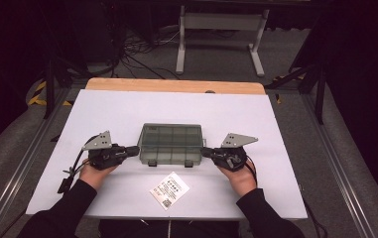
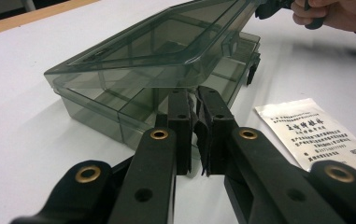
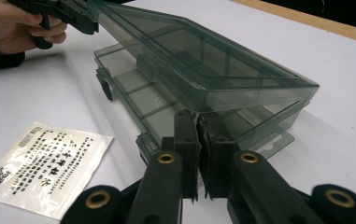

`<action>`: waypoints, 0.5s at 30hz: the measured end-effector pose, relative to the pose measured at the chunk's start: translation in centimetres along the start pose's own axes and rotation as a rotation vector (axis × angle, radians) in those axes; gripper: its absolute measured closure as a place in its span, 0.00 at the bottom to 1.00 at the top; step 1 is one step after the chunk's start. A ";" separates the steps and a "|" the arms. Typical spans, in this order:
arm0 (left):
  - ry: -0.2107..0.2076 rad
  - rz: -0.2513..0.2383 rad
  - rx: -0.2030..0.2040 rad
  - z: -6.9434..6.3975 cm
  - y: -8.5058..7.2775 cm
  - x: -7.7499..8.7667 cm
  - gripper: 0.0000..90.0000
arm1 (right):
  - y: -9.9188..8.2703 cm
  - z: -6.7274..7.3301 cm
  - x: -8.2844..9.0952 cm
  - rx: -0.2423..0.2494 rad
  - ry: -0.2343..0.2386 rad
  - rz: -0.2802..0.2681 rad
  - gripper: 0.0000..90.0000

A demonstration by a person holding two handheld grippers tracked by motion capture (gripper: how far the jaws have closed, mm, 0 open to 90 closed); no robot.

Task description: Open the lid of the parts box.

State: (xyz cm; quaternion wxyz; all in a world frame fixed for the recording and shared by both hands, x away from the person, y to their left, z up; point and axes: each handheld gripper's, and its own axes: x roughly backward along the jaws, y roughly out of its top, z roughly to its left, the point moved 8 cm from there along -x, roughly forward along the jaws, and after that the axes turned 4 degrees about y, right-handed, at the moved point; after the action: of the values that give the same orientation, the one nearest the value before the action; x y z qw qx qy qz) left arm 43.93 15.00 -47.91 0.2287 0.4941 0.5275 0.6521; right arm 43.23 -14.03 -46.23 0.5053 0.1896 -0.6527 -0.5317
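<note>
A smoky clear compartment box (image 1: 170, 144) lies mid-table with its lid (image 2: 166, 42) tilted up along the front edge above the divided base (image 2: 101, 107). My left gripper (image 1: 136, 149) is at the box's left end. Its jaws are shut, with the tips (image 2: 195, 93) tucked just under the lid's rim. My right gripper (image 1: 205, 151) is at the right end, also shut, its tips (image 3: 196, 116) under the raised lid (image 3: 203, 60). Each gripper view also shows the other gripper at the lid's far corner, the right (image 2: 271, 5) and the left (image 3: 84, 18). Nothing shows between either pair of pads.
A small white printed packet (image 1: 169, 190) lies flat in front of the box, between my forearms, also seen as the packet (image 2: 323, 135) and the packet (image 3: 45, 165). The box's front latches (image 1: 152, 162) hang loose. The white mat (image 1: 127, 109) ends at a wooden table edge (image 1: 176, 85) at the back.
</note>
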 end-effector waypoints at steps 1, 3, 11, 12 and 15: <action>-0.001 -0.001 0.001 0.0 0.0 0.0 0.94 | 0.0 0.0 0.0 0.001 0.000 0.000 0.95; 0.004 -0.007 -0.003 0.0 0.1 0.1 0.94 | 0.0 0.0 0.0 -0.001 0.001 0.001 0.95; 0.011 -0.011 -0.002 0.1 0.1 0.1 0.94 | -0.1 0.0 -0.1 0.000 -0.002 0.013 0.94; 0.013 -0.012 -0.001 0.2 0.2 0.1 0.94 | -0.1 0.0 -0.1 0.000 -0.002 0.013 0.93; 0.010 -0.013 0.000 0.2 0.2 0.1 0.94 | -0.2 -0.1 -0.1 -0.007 -0.003 0.016 0.90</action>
State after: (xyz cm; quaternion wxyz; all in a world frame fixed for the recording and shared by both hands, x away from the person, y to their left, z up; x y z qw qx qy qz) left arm 44.07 15.11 -47.72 0.2301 0.4874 0.5318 0.6532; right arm 43.26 -14.06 -46.47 0.5094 0.1819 -0.6530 -0.5301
